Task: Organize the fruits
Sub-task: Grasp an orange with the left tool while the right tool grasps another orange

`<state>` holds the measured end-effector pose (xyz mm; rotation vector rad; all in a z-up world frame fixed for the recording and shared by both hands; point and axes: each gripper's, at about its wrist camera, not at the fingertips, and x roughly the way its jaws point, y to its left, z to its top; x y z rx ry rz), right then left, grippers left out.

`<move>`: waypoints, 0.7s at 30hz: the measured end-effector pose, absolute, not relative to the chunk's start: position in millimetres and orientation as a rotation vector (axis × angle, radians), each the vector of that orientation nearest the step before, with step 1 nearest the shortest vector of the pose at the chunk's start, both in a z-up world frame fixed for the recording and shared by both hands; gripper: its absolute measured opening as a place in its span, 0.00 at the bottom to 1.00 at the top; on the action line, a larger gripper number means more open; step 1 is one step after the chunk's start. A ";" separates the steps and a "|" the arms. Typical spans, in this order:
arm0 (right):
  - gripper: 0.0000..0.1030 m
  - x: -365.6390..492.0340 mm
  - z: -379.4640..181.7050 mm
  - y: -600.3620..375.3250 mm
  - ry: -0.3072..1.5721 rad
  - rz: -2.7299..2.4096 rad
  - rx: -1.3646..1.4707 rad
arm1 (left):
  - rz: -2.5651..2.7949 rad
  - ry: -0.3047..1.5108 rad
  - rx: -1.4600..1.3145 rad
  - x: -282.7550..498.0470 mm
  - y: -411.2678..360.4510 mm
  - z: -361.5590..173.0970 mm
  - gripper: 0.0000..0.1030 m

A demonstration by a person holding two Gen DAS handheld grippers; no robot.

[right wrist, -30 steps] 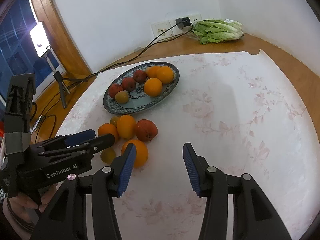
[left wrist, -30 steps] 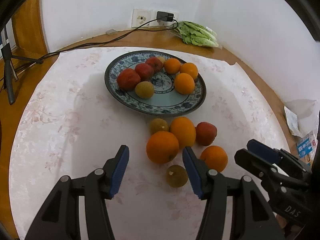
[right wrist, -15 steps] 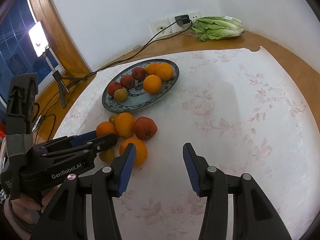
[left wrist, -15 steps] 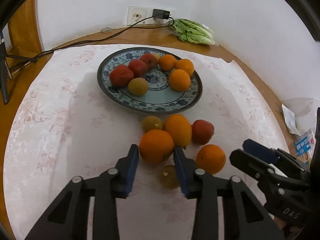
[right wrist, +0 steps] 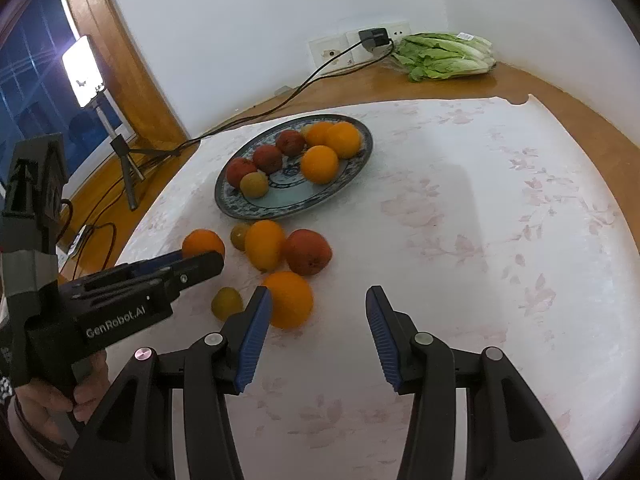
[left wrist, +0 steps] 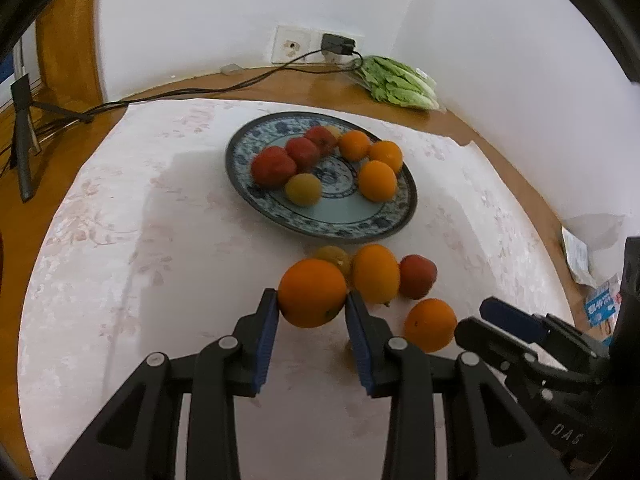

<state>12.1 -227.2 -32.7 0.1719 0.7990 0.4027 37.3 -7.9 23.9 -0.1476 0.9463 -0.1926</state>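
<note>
Orange clamped at its widest middle by left hand-held gripper, firm, light, slick peel; right hand-held gripper gapes empty

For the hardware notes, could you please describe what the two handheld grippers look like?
Both are matte black plastic with angular, open-framed fingers, silver pivot pins and ribbed blue pads. The left gripper has a blocky body printed "GenRobot.AI" in white, seen in the right wrist view with a bare hand on its grip. The right gripper shows the same blue pads; its body bears the white letters "DAS". No cables show on either.
</note>
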 end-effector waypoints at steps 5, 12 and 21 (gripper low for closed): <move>0.48 11.1 -33.4 -217.7 0.809 0.420 0.156 | -0.172 0.944 -0.161 38.8 1.4 23.8 0.35; 0.48 12.7 -38.6 -205.5 0.826 0.422 0.141 | -0.173 0.942 -0.175 36.6 6.7 24.3 0.35; 0.48 15.9 -48.8 -198.9 0.860 0.420 0.141 | -0.171 0.930 -0.188 33.8 13.6 23.9 0.35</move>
